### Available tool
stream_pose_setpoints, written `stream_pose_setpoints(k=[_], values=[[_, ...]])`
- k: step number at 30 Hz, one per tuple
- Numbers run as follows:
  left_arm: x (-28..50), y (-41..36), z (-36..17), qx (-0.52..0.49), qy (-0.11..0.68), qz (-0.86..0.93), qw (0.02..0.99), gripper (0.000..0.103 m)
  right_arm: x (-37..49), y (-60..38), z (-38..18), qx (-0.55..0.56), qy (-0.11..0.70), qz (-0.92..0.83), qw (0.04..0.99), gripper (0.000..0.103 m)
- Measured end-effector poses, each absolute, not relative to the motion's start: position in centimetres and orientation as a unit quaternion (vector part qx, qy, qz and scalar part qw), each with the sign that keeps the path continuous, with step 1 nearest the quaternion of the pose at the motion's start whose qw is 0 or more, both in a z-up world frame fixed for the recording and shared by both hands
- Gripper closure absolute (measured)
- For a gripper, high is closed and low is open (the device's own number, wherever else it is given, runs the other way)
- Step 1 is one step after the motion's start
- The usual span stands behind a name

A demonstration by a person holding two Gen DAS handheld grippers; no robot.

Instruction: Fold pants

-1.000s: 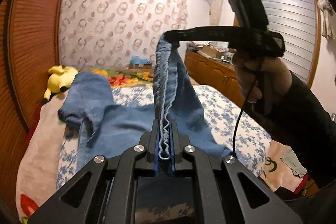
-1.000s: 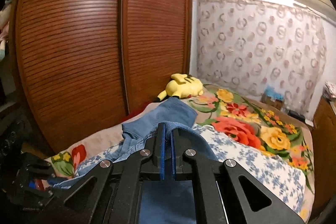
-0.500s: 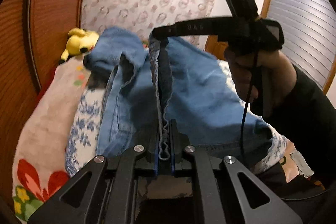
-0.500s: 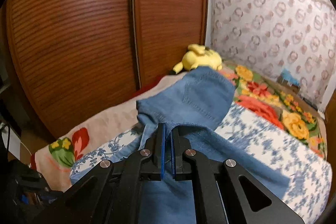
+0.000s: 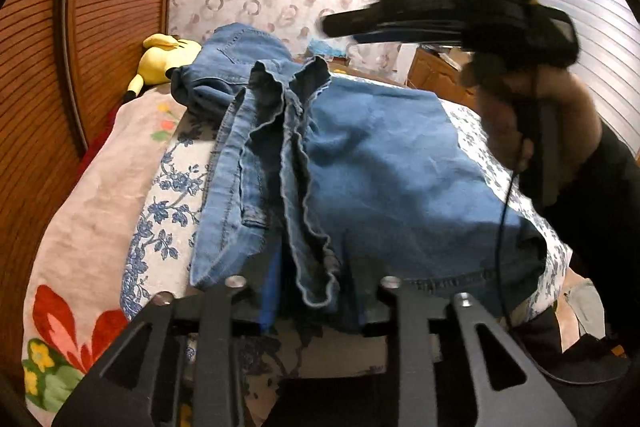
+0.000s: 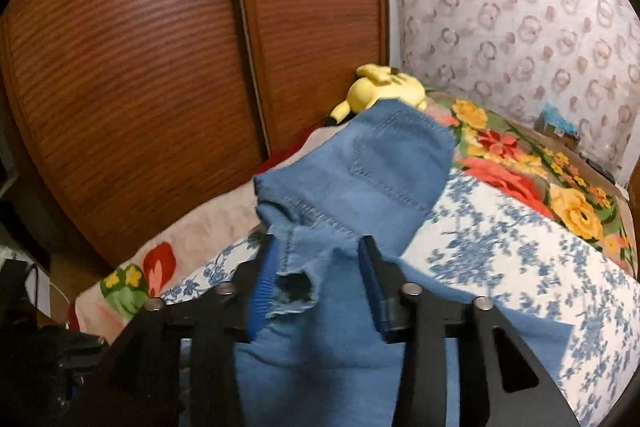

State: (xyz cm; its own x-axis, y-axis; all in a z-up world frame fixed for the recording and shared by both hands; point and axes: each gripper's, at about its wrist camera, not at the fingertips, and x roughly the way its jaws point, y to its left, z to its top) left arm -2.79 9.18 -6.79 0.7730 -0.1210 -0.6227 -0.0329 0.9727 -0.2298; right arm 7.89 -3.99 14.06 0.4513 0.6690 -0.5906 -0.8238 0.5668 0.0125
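The left gripper (image 5: pixel 310 301) stands spread wide, gripping nothing; a frilled hem of the blue pants (image 5: pixel 380 167) lies loose between its fingers. The pants rest heaped on the floral bed (image 5: pixel 160 211). The right gripper (image 6: pixel 316 291) is likewise parted, cloth slack between. Risk: withdrawing may snag the hem and drag the fold open.
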Motion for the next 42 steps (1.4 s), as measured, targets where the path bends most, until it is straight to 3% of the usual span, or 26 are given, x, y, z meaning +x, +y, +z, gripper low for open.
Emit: stream_pose_setpoints(k=[4,6,8,16,33,34,35,36,37,42], values=[[-2.6,9.5,-6.5,-0.111,0.331,-0.018,0.937,0.051,8.1,-8.2,15.3,-0.138,0.259,0.425,0.856,0.053],[-2.3,9.9,-6.4,-0.111,0.329,-0.013,0.938,0.034,8.6,-10.7,15.5,-0.141,0.254,0.405,0.867,0.053],[-2.2,10.1,-6.4,-0.113,0.326,-0.009,0.939,0.029,9.2,-12.9,15.4,-0.142,0.254,0.388,0.875,0.051],[-1.3,10.4,-6.7,-0.109,0.329,0.015,0.938,0.027,11.9,-19.2,11.7,-0.122,0.305,0.335,0.883,0.047],[-0.7,11.0,-8.3,-0.100,0.346,0.031,0.932,0.027,17.2,-16.8,5.2,-0.049,0.419,0.376,0.825,0.047],[-0.7,10.9,-8.3,-0.100,0.346,0.032,0.932,0.027,17.1,-16.5,4.9,-0.050,0.416,0.377,0.826,0.049],[-0.7,10.9,-8.3,-0.100,0.345,0.032,0.933,0.027,17.4,-16.4,4.6,-0.048,0.416,0.385,0.823,0.067],[-0.7,10.9,-8.2,-0.100,0.345,0.032,0.933,0.027,17.4,-16.4,4.6,-0.048,0.416,0.389,0.821,0.074],[-0.7,10.8,-8.2,-0.099,0.345,0.032,0.933,0.027,17.2,-16.5,4.9,-0.053,0.407,0.391,0.824,0.090],[-1.0,10.6,-7.7,-0.097,0.336,0.032,0.936,0.027,14.7,-17.7,10.0,-0.073,0.341,0.401,0.847,0.095]])
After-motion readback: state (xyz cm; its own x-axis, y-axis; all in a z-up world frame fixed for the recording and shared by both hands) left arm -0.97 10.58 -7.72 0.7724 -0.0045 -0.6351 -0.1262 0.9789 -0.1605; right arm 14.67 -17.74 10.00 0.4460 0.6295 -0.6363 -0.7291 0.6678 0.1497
